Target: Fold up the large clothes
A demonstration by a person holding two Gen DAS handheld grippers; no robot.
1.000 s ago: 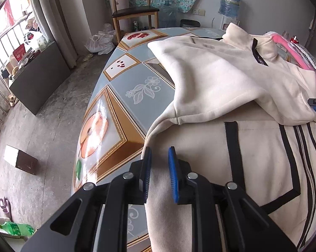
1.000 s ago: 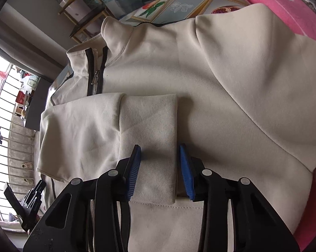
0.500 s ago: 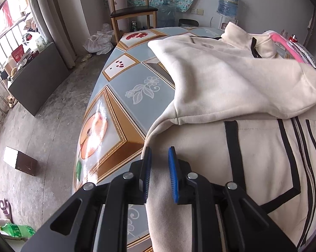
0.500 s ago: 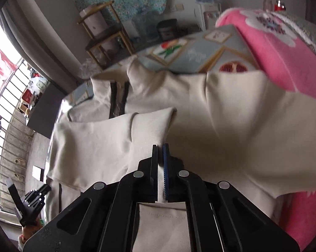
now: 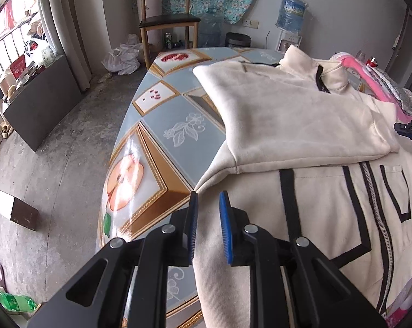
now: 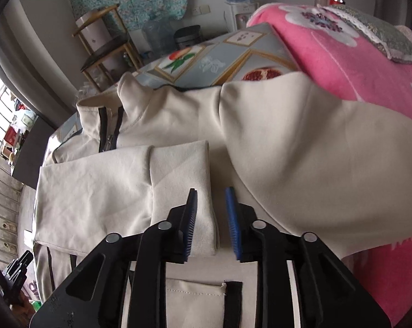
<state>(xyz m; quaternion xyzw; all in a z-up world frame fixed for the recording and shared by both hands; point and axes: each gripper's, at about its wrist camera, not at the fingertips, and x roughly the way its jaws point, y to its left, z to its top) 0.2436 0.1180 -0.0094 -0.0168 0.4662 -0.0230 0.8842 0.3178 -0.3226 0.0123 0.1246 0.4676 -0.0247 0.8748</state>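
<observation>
Right gripper (image 6: 211, 213), jaws just reopening, is hovering over the cuff (image 6: 184, 180); left gripper (image 5: 208, 218), narrow, is straddling the soft, limp jacket (image 5: 301, 125) edge, best pinched at hems.

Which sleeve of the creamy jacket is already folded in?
The sleeve lying flat across the jacket front, just below the collar zipper. The other sleeve is not folded: it sticks out sideways onto the pink blanket.

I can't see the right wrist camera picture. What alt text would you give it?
A cream jacket lies across a patterned table, one sleeve cuff folded over its front. The right gripper hovers above the cuff, jaws apart and just opened, gripping nothing. A pink blanket lies at right.
</observation>
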